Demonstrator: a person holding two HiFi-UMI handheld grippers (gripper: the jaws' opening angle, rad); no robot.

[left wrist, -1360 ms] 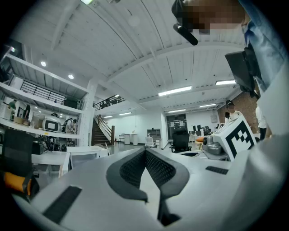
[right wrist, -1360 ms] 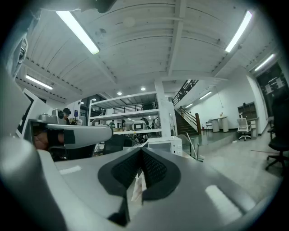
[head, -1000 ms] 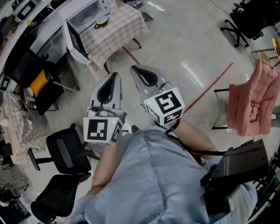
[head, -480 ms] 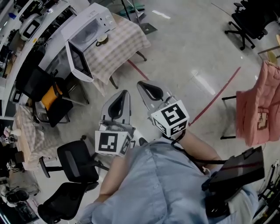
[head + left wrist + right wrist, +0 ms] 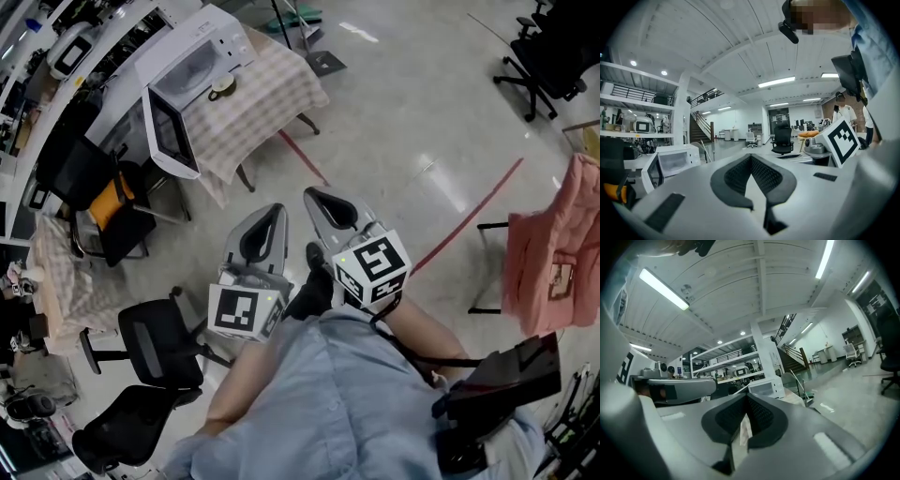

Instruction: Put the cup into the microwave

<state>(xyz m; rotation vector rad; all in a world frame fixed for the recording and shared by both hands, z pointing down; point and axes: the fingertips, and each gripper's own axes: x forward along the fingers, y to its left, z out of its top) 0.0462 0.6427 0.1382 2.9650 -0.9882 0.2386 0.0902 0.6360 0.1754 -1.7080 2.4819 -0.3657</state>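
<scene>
White boxy microwave (image 5: 202, 56) stands on a small counter (image 5: 281, 84) draped in a beige checked cloth (image 5: 248, 117). Its dark-windowed door (image 5: 171, 131) is swung wide open and hangs past the counter edge. Cup (image 5: 222, 87): small, round, tan with a dark inside, standing on the cloth just in front of the microwave's open mouth, outside it; too small to tell what it holds. Left tool (image 5: 275, 214) and right tool (image 5: 322, 200) are side by side, well apart from the counter, both pointing toward it. Each is smooth grey plastic with black ribbed pads, and a cube of black-and-white square markers sits at its rear. Left tool is clenched, pads meeting at the tip, nothing between them. Right tool is likewise clenched and empty; only a sliver of the distant cloth shows through the slit. Floor (image 5: 403, 103) is pale and glossy, crossed by a red tape line (image 5: 469, 211). Black office chairs (image 5: 155, 342) stand at left; a pink garment (image 5: 553, 253) hangs at right.
</scene>
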